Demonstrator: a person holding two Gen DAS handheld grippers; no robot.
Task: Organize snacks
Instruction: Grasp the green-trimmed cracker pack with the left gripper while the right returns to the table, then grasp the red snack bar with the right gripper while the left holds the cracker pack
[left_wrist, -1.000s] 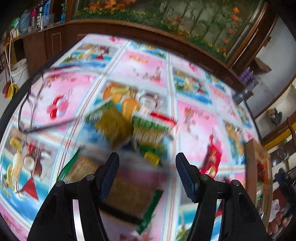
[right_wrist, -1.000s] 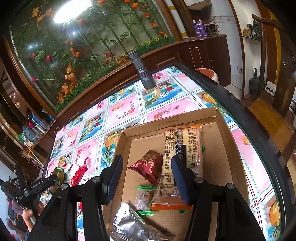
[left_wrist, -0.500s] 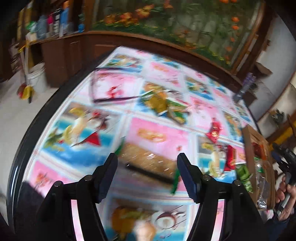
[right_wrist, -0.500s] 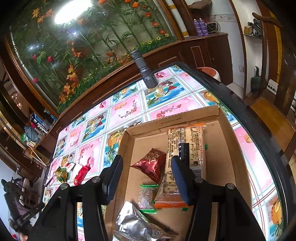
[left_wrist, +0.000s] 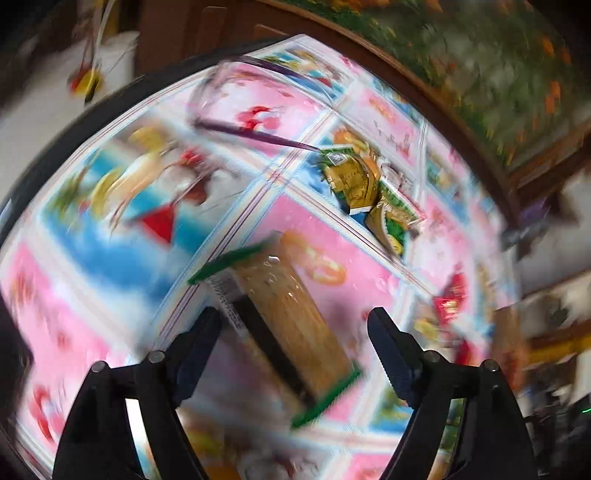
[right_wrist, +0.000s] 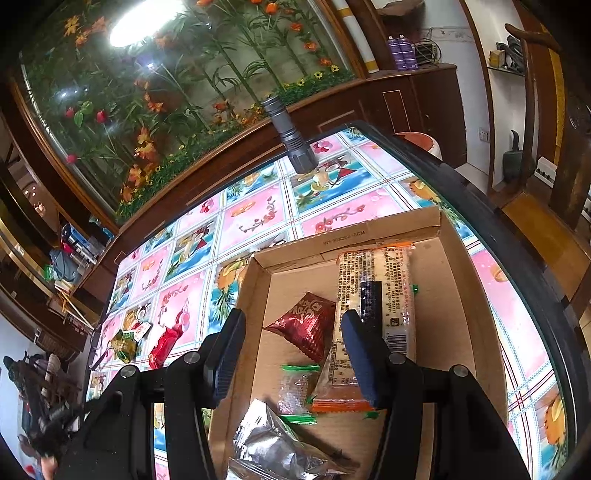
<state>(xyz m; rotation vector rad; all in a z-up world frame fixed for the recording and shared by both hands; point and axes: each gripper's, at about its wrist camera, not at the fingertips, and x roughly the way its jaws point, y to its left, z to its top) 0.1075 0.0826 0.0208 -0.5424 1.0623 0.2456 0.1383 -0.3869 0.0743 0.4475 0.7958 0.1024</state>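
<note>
On patterned tablecloth (left_wrist: 110, 229), left gripper (left_wrist: 293, 334) hangs over long cracker pack (left_wrist: 291, 325) with green ends; jaws just been widening, pads clear of pack, released; green-gold snack packets (left_wrist: 365, 192) farther off; view blurred; over cardboard box (right_wrist: 476, 325), right gripper (right_wrist: 293, 345) half spread, grasping nothing; red packet (right_wrist: 310, 328), long biscuit pack (right_wrist: 373, 295), silver bag (right_wrist: 273, 443) inside box.

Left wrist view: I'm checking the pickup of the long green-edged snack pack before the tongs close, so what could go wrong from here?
1. The snack pack lies slanted between the open left tongs, whose jaws have just been opening; closing now might pinch a corner and twist it.
2. The view is blurred, so aim may be off.
3. The box already holds several packs; dropping another long one could crowd them.
</note>
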